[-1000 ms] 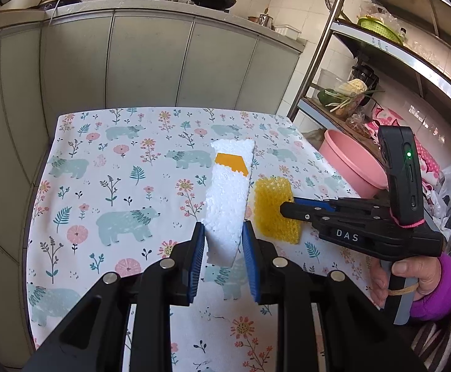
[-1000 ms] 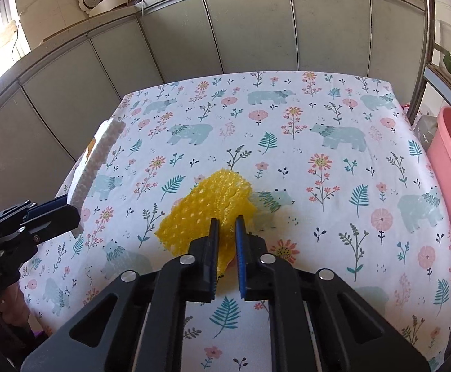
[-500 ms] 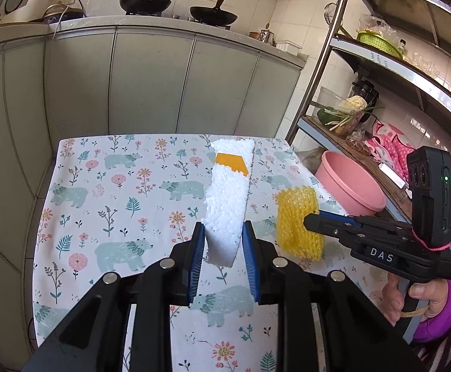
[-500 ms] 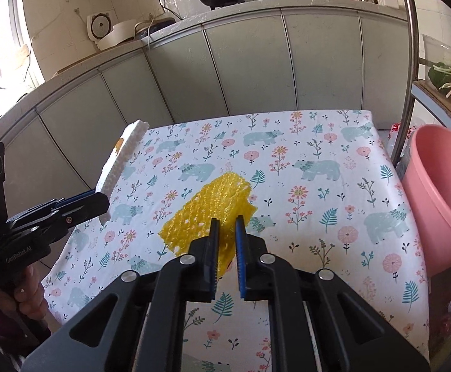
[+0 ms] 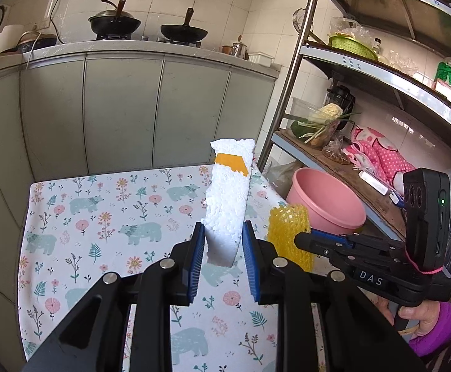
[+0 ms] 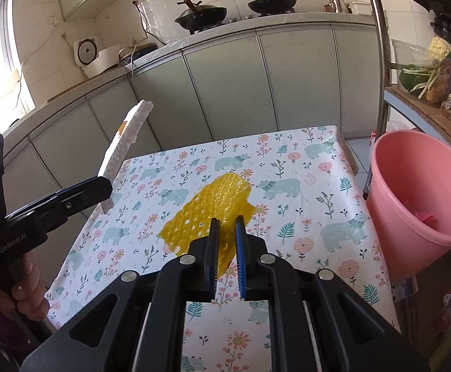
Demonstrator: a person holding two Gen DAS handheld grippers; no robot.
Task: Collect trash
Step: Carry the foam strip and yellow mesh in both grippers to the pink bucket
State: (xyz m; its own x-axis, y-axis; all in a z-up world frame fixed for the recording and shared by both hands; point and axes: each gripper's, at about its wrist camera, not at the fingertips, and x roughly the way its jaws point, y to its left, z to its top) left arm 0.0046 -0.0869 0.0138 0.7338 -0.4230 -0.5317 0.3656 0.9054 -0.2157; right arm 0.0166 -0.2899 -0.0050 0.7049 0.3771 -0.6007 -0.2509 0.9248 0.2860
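Observation:
My left gripper (image 5: 222, 232) is shut on a long white foam strip (image 5: 228, 198) with an orange patch; the strip sticks up and forward, lifted off the table. In the right wrist view the same foam strip (image 6: 126, 142) rises from the left gripper (image 6: 107, 192) at the left. My right gripper (image 6: 225, 223) is shut on a yellow foam net (image 6: 210, 210), held above the floral tablecloth (image 6: 287, 161). The yellow net (image 5: 287, 229) also shows in the left wrist view, pinched by the right gripper (image 5: 300, 238). A pink bucket (image 6: 417, 198) stands beside the table's right edge.
A metal shelf rack (image 5: 349, 62) with vegetables and bags stands at the right, behind the pink bucket (image 5: 324, 204). Grey kitchen cabinets (image 5: 132, 108) with pans on top run behind the table. A hand in a purple sleeve (image 5: 436, 325) holds the right gripper's handle.
Both grippers have risen off the table, carrying the foam strip and the yellow net with them. The table now lies lower in both views and the pink bucket is nearer.

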